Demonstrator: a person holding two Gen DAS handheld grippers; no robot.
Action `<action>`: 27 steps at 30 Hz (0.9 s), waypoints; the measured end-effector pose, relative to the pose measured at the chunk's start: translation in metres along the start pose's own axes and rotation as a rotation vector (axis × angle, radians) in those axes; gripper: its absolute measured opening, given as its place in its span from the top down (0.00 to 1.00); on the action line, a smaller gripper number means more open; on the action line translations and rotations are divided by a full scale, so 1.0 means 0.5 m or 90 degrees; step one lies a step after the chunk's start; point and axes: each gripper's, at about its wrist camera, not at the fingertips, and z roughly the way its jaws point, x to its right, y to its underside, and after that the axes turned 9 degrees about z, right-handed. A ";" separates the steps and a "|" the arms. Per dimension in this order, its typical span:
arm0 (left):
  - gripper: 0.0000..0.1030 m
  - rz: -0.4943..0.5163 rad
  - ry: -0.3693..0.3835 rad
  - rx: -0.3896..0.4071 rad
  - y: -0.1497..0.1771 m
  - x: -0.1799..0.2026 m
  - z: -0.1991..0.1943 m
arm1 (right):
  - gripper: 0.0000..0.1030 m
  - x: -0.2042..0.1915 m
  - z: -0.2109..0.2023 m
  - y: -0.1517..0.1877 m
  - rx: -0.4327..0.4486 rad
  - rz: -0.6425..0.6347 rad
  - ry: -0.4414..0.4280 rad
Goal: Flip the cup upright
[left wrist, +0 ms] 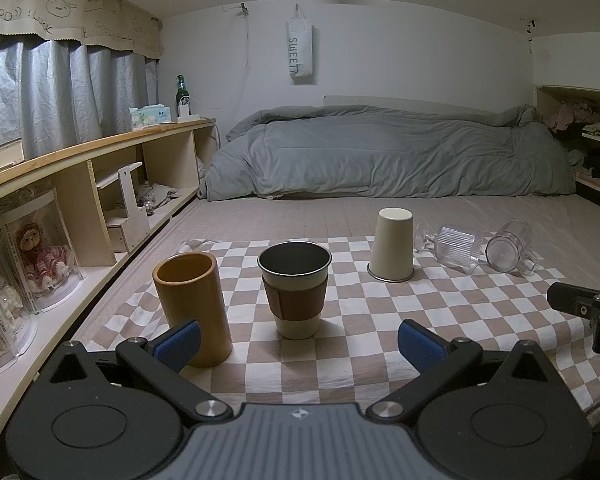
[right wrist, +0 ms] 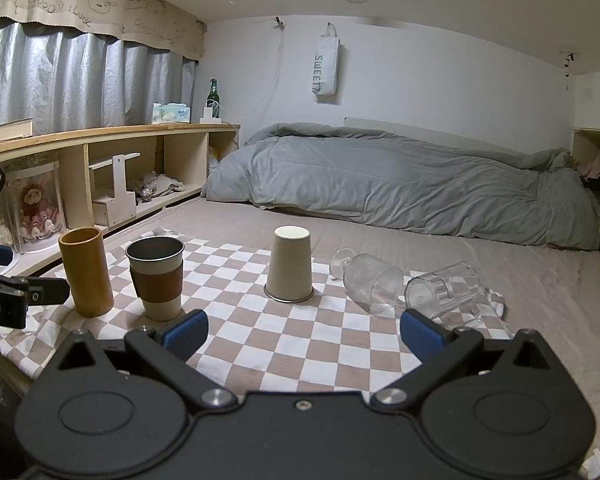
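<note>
- Left gripper sits low over the checked cloth, blue pads spread wide, nothing between them.
- Right gripper is the same story: jaws wide apart, holding nothing, hovering over the cloth's near edge.
- The cream cup stands upside down on the cloth, base up, metal rim flat on the fabric; in the right wrist view it sits almost dead ahead between the fingers, well beyond them.
- Left of it, a sleeved cup stands upright, dark inside, brown band round its middle; it's right in front of the left gripper.
- Further left, a bamboo cup is upright too, and from the left wrist the left blue pad overlaps its lower edge. Touching or just in front? Can't tell.
- Right of the cream cup, a ribbed glass lies on its side, stem pointing back, and a clear mug lies on its side just beside it.
- The right wrist view shows the mug's mouth end close to the right pad; the left view puts both glasses far off to the right.
- Each camera catches the other tool: black hardware at the right edge of the left view, at the left edge of the right view.
- Behind it all, a grey duvet is bunched along the wall, with a wooden shelf running down the left.
</note>
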 end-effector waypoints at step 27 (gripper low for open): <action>0.00 0.000 0.000 0.000 0.000 0.000 0.000 | 0.00 -0.003 -0.001 0.000 0.000 -0.002 0.001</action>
